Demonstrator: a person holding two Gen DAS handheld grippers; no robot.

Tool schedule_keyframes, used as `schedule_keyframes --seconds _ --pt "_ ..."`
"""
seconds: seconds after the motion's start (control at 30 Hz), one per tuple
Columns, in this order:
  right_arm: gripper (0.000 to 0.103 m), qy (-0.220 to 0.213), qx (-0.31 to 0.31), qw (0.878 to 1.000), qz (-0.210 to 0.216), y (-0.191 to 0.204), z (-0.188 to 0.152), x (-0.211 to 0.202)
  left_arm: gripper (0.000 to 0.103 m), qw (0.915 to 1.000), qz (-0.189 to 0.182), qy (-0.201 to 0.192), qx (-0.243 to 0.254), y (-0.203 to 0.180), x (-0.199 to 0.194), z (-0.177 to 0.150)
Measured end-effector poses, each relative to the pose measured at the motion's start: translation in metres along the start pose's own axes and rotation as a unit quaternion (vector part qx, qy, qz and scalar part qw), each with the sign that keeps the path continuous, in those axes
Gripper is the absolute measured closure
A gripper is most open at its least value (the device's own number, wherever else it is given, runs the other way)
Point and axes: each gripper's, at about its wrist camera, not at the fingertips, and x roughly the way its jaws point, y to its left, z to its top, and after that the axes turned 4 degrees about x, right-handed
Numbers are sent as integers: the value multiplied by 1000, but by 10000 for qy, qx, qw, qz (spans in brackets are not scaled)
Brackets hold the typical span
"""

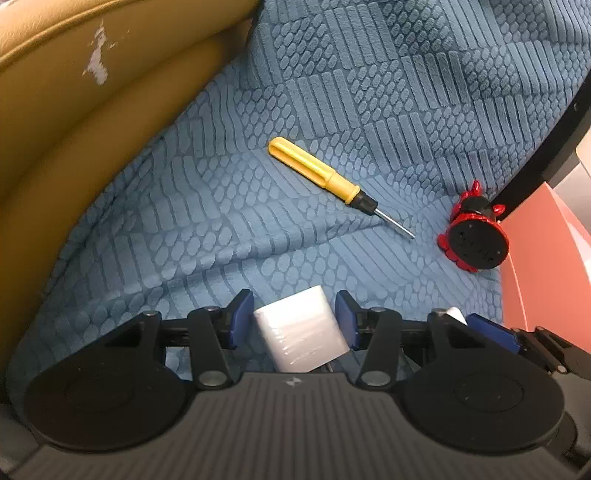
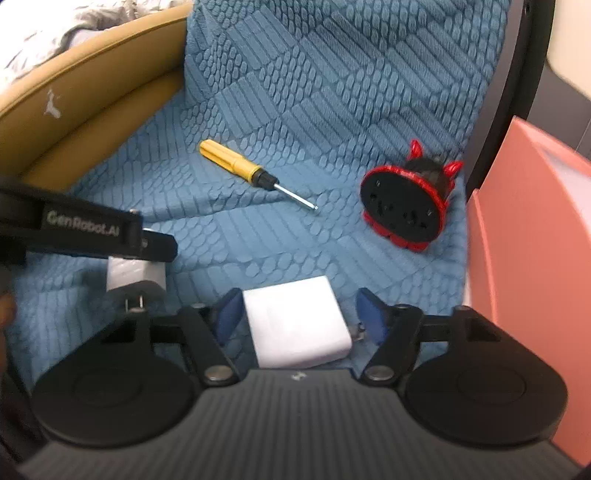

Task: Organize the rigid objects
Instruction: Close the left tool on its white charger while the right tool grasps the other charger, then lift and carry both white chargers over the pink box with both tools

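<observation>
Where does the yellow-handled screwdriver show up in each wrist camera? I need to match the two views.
Left wrist: the yellow-handled screwdriver lies centre frame on the blue textured fabric, metal tip pointing lower right.
Right wrist: the screwdriver lies left of centre, upper-middle, tip again pointing lower right.
Shared landmark: the red and black round toy lies to the right of the screwdriver's tip in both views.

This looks like a home living space: a blue textured fabric cover (image 1: pixel 332 74) is draped over a seat with tan leather cushioning (image 1: pixel 92 110), its surface worn in a patch. A pink storage box (image 2: pixel 524 240) stands just beside it, and rumpled patterned bedding or cloth (image 2: pixel 55 29) lies behind.
</observation>
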Motion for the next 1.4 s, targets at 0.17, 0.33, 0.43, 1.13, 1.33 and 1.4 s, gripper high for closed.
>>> schedule_keyframes --seconds 0.17,0.33,0.43,1.13,1.33,1.4 --pt "41 95 -224 9997 49 7 -2 1 48 9999 -106 53 55 -2 0 -1" --pt "48 126 -316 9994 -75 9 -6 -6 49 9997 -253 53 31 -3 -4 -2" --pt "48 110 -57 9999 -89 3 -6 -13 49 9995 -305 17 127 -7 -8 -5" --pt "48 -82 293 9992 -261 -3 -27 -70 49 9976 -644 -71 226 -6 -41 -33" --pt "48 -59 353 9990 -259 -3 -33 -72 48 9966 -735 58 365 -10 -46 -43" --pt "48 -25 381 9989 -256 -4 -37 -73 49 9962 -736 147 433 -14 -46 -48"
